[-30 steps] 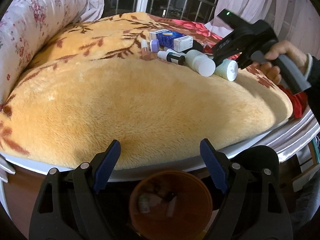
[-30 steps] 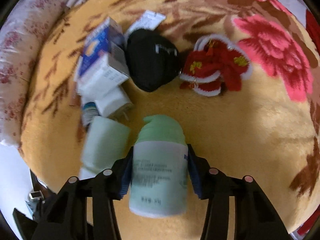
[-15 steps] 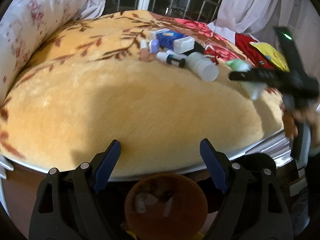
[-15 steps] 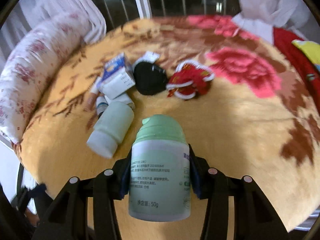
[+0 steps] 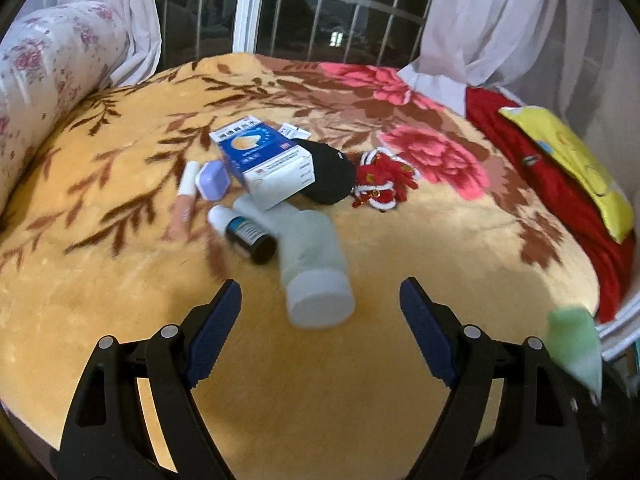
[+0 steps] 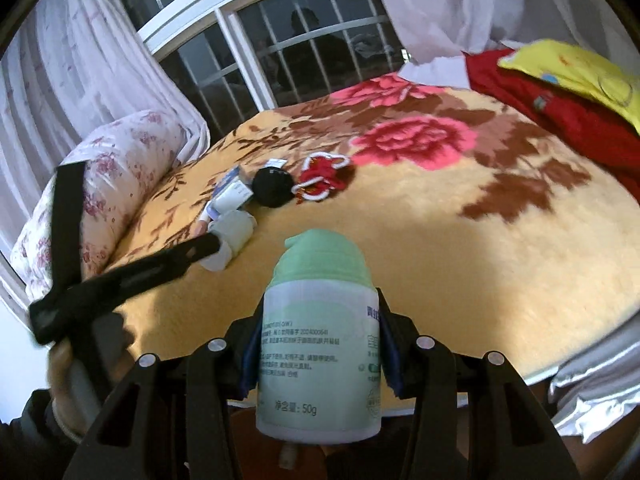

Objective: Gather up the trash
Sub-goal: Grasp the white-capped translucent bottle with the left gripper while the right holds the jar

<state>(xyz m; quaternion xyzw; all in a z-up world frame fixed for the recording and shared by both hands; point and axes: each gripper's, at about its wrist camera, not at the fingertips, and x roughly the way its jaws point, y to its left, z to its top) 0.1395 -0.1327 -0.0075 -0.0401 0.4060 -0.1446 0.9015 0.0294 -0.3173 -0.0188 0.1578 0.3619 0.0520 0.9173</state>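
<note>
My left gripper (image 5: 318, 308) is open over the yellow flowered blanket (image 5: 360, 380), with the cap end of a lying white bottle (image 5: 312, 264) just ahead between its fingers, untouched. Behind it lie a dark bottle (image 5: 244, 234), a pink tube (image 5: 185, 200), a purple case (image 5: 214, 179), a blue-white box (image 5: 264, 164), a black lump (image 5: 328, 178) and a red ornament (image 5: 380, 188). My right gripper (image 6: 318, 352) is shut on a green-capped white bottle (image 6: 320, 264), held upright over the bed's near edge. The left gripper (image 6: 210, 242) shows side-on in the right wrist view.
A floral bolster (image 5: 48, 80) lines the left side of the bed. Red cloth (image 5: 540, 184) with a yellow piece (image 5: 568, 156) lies at the right. Barred window (image 6: 304, 48) and white curtains stand behind. A brown bin rim (image 6: 240, 420) peeks below the held bottle.
The left gripper has advanced over the blanket up to the pile, and the bin has left its view. The right gripper has lifted the green-capped bottle and drawn back to the bed's edge.
</note>
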